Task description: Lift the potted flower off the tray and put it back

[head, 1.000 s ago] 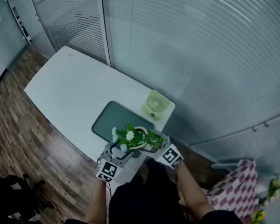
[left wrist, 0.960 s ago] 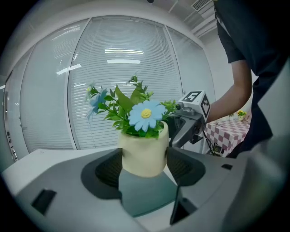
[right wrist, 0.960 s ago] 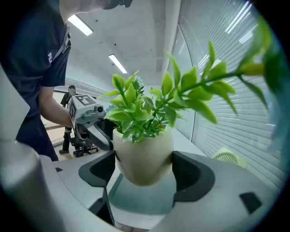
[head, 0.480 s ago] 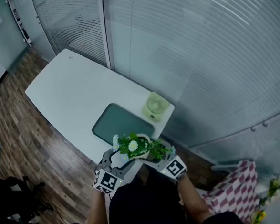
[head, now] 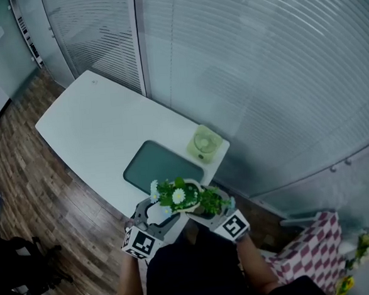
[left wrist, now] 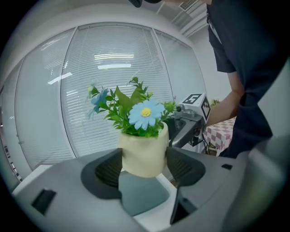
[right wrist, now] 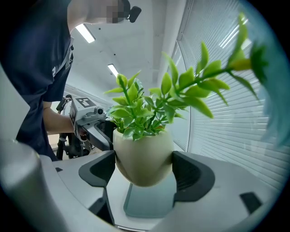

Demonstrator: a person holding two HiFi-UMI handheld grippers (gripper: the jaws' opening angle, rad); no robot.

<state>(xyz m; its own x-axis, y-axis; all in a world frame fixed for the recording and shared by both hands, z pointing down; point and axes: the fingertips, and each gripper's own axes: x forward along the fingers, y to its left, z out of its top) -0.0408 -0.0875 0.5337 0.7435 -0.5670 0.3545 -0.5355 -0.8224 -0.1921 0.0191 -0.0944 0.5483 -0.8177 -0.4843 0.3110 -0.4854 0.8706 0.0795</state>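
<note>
Left gripper (left wrist: 142, 168) was found clamped on the potted flower (left wrist: 141, 152); both dark pads pressed against the sides of the cream pot, which sat upright between them; a pale blue daisy with a yellow centre faced the camera among green leaves. The pot was off the tray (head: 157, 164), held in the air; in the left gripper view the dark green tray surface showed below and beyond the pot's base, with no contact between the two. Right gripper (right wrist: 144, 172) was closed on a second cream pot (right wrist: 142, 156), rounded at the bottom and holding a green leafy plant; its pads gripped that pot on either side, and the pot was likewise clear of any surface. In the head view the two pots were held just beside each other, near the person's body, at the near edge of the white table (head: 94, 118); whether the pots touched could not be determined. The tray lay flat on the table with nothing standing on it; a light green fan (head: 204, 142) stood just beside the tray's far right corner; a glass wall with blinds (head: 261, 75) ran behind the table; wooden floor (head: 29, 186) lay to the left; a pink checked cloth (head: 311, 248) was noted at lower right.
</note>
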